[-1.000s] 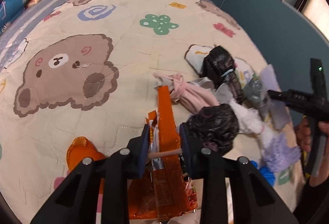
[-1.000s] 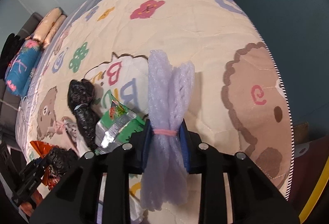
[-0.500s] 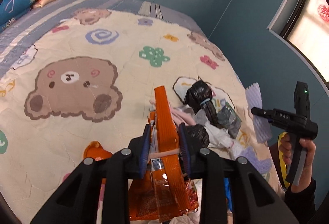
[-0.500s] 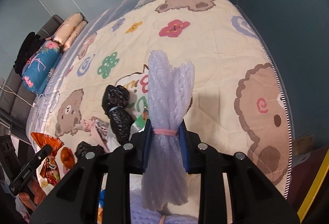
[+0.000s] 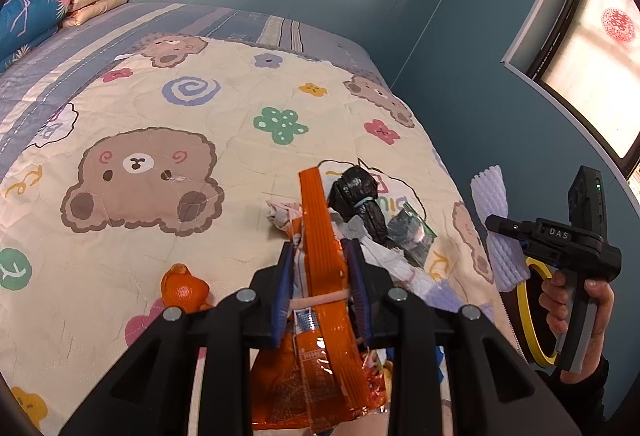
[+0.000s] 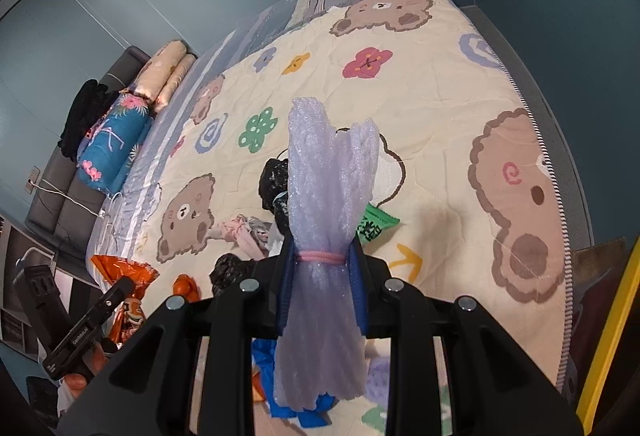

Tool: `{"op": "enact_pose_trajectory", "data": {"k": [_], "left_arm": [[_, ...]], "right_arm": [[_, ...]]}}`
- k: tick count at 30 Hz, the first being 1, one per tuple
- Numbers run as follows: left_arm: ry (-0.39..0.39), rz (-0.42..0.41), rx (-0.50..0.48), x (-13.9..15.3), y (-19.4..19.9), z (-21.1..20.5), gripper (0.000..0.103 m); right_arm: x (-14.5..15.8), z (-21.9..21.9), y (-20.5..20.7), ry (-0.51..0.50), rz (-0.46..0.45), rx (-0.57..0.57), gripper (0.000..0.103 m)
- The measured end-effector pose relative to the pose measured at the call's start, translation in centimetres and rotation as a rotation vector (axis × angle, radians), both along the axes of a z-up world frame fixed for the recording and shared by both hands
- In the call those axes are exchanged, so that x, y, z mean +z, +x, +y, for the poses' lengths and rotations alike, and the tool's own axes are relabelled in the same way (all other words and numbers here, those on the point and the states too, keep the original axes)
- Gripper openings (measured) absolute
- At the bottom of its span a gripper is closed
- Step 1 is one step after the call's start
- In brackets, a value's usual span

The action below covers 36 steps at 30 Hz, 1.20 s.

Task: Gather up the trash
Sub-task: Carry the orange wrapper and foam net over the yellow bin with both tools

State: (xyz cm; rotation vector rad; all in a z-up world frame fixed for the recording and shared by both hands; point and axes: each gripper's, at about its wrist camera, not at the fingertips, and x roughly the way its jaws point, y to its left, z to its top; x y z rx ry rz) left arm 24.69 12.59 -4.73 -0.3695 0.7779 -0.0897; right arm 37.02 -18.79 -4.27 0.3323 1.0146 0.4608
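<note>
My left gripper [image 5: 320, 276] is shut on an orange snack wrapper [image 5: 320, 236], lifted above the bed. My right gripper [image 6: 322, 256] is shut on a lilac foam net sleeve [image 6: 332, 188], also raised; in the left wrist view the same sleeve [image 5: 492, 212] shows at the right, in the right gripper [image 5: 494, 226] held by a hand [image 5: 576, 300]. On the quilt [image 5: 200, 228] lie a tied black bag [image 5: 358, 196], a green-and-silver wrapper [image 5: 414, 236], pink-white crumpled paper [image 5: 280, 214], an orange peel [image 5: 184, 290] and a second black bag [image 6: 232, 268].
Folded bedding and a blue floral pillow [image 6: 112, 152] sit at the head of the bed. A blue wall runs along the bed's far side, with a window [image 5: 592, 48] at the right. A yellow-rimmed bin [image 5: 532, 312] stands beside the bed. Blue scraps [image 6: 300, 416] lie under my right gripper.
Both grippers have risen away from the quilt with their loads still held. The trash pile looks smaller and lower, and more wall and window are in view.
</note>
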Motion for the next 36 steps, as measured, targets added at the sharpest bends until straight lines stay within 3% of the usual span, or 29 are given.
{"op": "enact_pose_trajectory", "data": {"k": [8,19,36], "left_arm": [[-0.008,0.042,-0.074,0.7,-1.2,-3.9,0.025],[0.018,0.061,-0.256,1.7,-0.9,-12.9,0.025],[0.019,0.003,-0.522,5.0,2.3,-28.5,0.025]], "right_arm": [[2.4,-4.7,-4.9,0.013,-0.03,-0.05,0.025],[4.8,-14.2,-10.8,-0.038,-0.083,-0.174,0.025],[6.6,-26.6,-13.2,-0.07,-0.11,-0.371,0.025]]}}
